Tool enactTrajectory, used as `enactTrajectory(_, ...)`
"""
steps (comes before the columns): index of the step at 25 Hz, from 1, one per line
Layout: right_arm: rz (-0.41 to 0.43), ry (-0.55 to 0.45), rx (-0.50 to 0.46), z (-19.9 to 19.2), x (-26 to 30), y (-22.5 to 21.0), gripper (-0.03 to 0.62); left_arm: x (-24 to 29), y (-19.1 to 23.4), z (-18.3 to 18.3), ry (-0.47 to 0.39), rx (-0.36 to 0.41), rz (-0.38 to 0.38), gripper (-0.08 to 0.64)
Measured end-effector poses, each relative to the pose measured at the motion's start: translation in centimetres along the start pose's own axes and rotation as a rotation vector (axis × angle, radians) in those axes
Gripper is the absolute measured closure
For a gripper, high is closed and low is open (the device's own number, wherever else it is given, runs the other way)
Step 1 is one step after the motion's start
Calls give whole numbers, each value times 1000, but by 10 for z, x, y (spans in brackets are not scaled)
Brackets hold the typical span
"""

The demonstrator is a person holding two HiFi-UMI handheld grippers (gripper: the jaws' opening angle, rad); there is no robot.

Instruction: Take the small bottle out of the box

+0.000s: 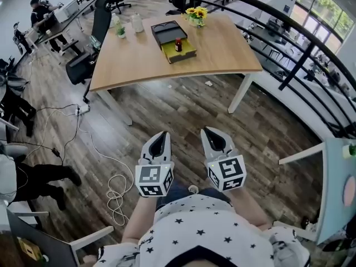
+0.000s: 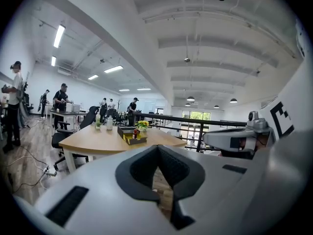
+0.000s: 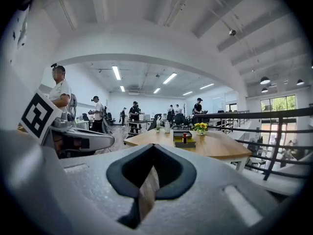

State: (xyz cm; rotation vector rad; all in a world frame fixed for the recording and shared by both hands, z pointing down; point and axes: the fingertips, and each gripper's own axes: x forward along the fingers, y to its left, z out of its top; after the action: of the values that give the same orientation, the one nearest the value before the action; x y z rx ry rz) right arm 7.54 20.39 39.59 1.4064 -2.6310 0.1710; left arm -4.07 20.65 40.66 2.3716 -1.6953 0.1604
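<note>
Head view shows the left gripper (image 1: 161, 141) and the right gripper (image 1: 212, 138) side by side over the wood floor (image 1: 183, 110), close to the person and well apart from the table (image 1: 222, 54). Each has its jaws pressed together on nothing. The small bottle (image 1: 178, 44) stands upright in the open box (image 1: 188, 53) on the table, near the flowers (image 1: 196, 14).

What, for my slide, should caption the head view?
Left claw and right claw shut, far from the table where the small bottle stands in its box.
</note>
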Motion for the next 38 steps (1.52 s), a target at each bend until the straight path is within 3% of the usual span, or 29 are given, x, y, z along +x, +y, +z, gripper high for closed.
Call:
enactTrajectory(15,0,31,6,-7,-8,-4,586,-5,-6,-3,5,-13,14,557)
enactTrajectory(22,27,46,10,-13,-2,-6,552,1,-3,-4,8,-21,15,554)
enactTrajectory(24,31,50,14,-13,0,-6,531,5,-2,-4,10,-22,8,480)
enactTrajectory(38,44,58,52,-17,52,-37,408,59,15,1,0,-32,-31,364)
